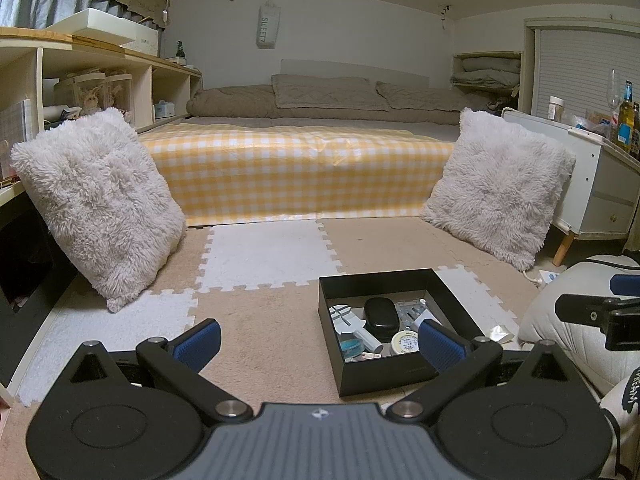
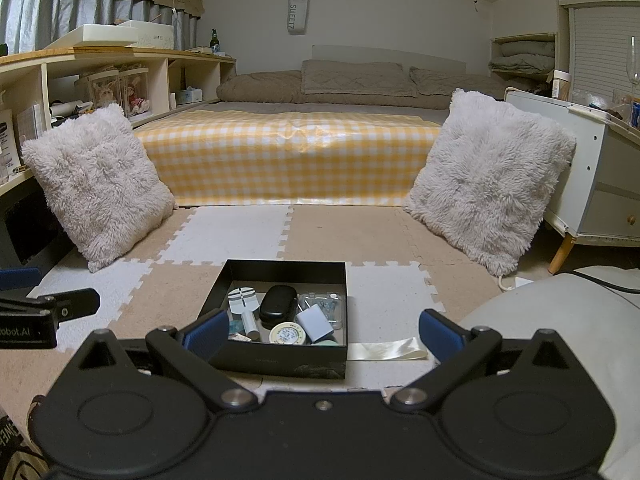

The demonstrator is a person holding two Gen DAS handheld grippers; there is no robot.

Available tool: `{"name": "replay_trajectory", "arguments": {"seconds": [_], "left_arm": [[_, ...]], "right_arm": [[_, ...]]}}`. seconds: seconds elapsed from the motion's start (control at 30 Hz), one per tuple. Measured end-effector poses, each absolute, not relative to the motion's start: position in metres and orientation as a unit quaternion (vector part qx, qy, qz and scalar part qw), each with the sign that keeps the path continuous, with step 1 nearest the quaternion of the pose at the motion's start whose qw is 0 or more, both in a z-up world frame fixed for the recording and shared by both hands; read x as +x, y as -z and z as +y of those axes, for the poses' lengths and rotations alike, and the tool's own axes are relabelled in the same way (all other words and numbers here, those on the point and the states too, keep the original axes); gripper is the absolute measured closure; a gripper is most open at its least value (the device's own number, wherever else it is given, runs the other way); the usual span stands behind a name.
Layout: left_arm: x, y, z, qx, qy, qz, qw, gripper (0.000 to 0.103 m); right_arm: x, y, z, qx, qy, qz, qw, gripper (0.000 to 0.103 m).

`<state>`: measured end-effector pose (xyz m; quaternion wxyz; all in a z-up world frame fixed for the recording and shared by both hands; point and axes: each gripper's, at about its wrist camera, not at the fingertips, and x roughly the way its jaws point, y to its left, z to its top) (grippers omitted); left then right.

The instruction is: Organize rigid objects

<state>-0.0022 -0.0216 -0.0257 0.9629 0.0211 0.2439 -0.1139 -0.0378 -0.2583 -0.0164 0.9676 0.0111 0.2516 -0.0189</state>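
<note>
Black box (image 2: 280,354) sits just ahead of your right gripper (image 2: 322,334), right of your left gripper (image 1: 320,340) | both spread wide, holding nothing, touching nothing.

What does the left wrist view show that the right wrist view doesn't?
Only the left wrist view shows the beer bottle on the white cabinet. Only the right wrist view shows the full cream ribbon strip on the floor mat right of the box, and the grey-blue block unobstructed. Both show the black box of small items, including the black case, plus an open, empty left hand-held gripper and right hand-held gripper.
</note>
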Motion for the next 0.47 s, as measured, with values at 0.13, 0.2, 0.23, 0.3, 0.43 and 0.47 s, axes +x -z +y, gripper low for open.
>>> {"name": "replay_trajectory", "arguments": {"seconds": [0.13,0.2,0.23,0.3,0.43,0.47], "left_arm": [[-0.002,0.0257,-0.0214,0.021,0.115,0.245,0.963,0.0],[-0.0026,0.0264,-0.0213,0.021,0.115,0.245,0.962,0.0],[-0.0027,0.0266,-0.0208,0.022,0.114,0.245,0.962,0.0],[-0.003,0.0267,-0.0206,0.021,0.115,0.245,0.962,0.0],[-0.0024,0.0265,-0.0209,0.021,0.114,0.246,0.962,0.0],[-0.0025,0.0266,-0.0207,0.021,0.114,0.246,0.962,0.0]], "right_arm": [[-0.0378,0.0165,-0.2582,0.011,0.019,0.252,0.967,0.001],[-0.0377,0.0165,-0.2581,0.011,0.019,0.252,0.967,0.001],[-0.0378,0.0166,-0.2582,0.011,0.019,0.252,0.967,0.001],[-0.0377,0.0168,-0.2581,0.011,0.019,0.252,0.968,0.001],[-0.0379,0.0165,-0.2581,0.011,0.019,0.252,0.968,0.001],[-0.0379,0.0165,-0.258,0.011,0.019,0.252,0.968,0.001]]}}
